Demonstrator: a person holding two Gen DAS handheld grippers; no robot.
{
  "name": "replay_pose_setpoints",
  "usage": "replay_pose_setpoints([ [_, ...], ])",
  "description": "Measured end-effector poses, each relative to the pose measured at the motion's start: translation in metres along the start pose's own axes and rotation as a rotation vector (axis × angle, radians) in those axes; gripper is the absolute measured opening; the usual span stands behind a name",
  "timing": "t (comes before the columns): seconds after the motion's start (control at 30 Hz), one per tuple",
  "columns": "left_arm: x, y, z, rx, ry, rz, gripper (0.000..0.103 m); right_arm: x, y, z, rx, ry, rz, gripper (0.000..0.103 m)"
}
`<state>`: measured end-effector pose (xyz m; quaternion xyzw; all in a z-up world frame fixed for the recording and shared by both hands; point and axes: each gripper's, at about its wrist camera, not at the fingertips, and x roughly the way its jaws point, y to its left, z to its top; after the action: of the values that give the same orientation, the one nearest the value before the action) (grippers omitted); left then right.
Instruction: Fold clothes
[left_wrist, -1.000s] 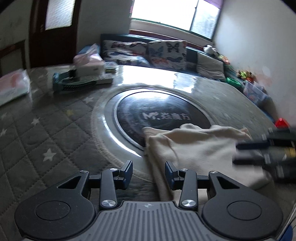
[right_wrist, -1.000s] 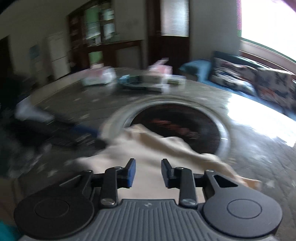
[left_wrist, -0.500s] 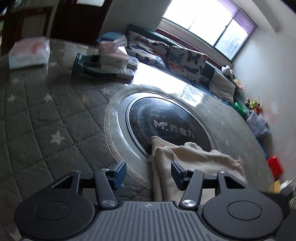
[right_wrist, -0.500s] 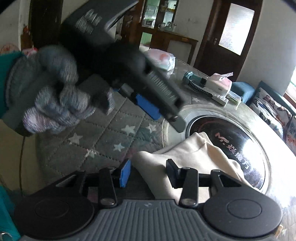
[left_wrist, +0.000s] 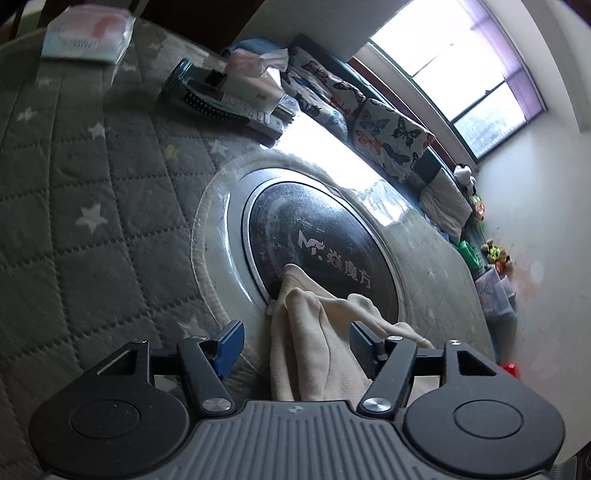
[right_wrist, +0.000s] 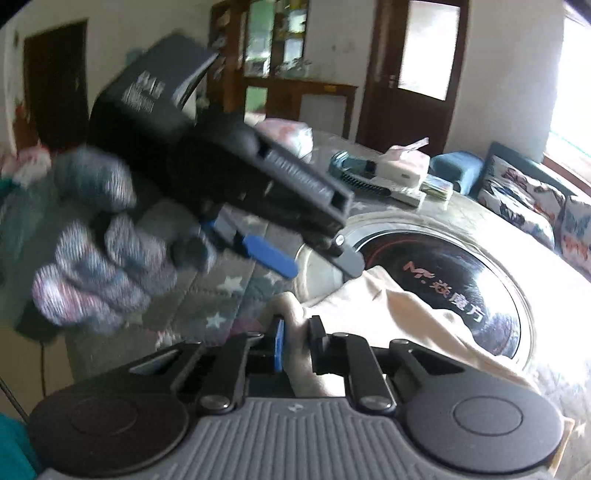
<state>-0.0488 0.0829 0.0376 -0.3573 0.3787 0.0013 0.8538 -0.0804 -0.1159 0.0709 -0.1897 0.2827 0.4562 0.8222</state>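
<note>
- Two claws are on my feeds, so I take the left wrist view first: my left claw stands wide open, its blue-padded finger off to one side of the cream garment and its other finger on the far side.
- From that view the cream garment runs up between the open fingers, bunched into ridges, with its far tip lying on the rim of the black glass disc set in the counter.
- Further back on the quilted, star-printed counter I see a teal brush, a tissue box and a plastic-wrapped pack; butterfly cushions sit beneath the window.
- Switching to the right wrist view: my right claw is nearly closed, pinching a fold of the cream garment between its fingers.
- Here the garment spreads away from the claw across the counter and over the near edge of the black glass disc.
- My left claw shows here blurred, gripped by a gloved hand, above the garment's far edge; I cannot tell whether it touches the cloth.
</note>
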Motion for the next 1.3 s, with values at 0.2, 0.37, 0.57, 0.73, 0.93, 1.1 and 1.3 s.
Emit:
replay_pose_setpoints([
  [0.2,0.011,-0.005,-0.003,-0.071,0.017,-0.023,0.066,-0.017,-0.011,-0.001,0.054,-0.039,0.009,0.011],
  [0.37,0.020,-0.009,-0.008,-0.110,0.042,-0.032,0.064,-0.027,-0.014,-0.003,0.071,-0.056,0.016,0.011],
  [0.57,0.034,-0.005,-0.013,-0.155,0.084,-0.049,0.027,-0.027,-0.016,-0.004,0.083,-0.059,0.029,0.011],
  [0.73,0.037,-0.001,-0.014,-0.154,0.085,-0.047,0.020,-0.029,-0.020,-0.009,0.116,-0.056,0.017,0.019],
  [0.93,0.035,-0.004,-0.014,-0.121,0.080,-0.038,0.019,-0.043,-0.042,-0.019,0.186,-0.045,-0.057,0.023],
  [1.1,0.034,-0.004,-0.014,-0.099,0.080,-0.032,0.019,-0.056,-0.082,-0.035,0.283,-0.019,-0.179,0.029],
  [1.3,0.035,-0.007,-0.014,-0.073,0.080,-0.026,0.020,-0.068,-0.137,-0.067,0.438,0.017,-0.346,0.037],
])
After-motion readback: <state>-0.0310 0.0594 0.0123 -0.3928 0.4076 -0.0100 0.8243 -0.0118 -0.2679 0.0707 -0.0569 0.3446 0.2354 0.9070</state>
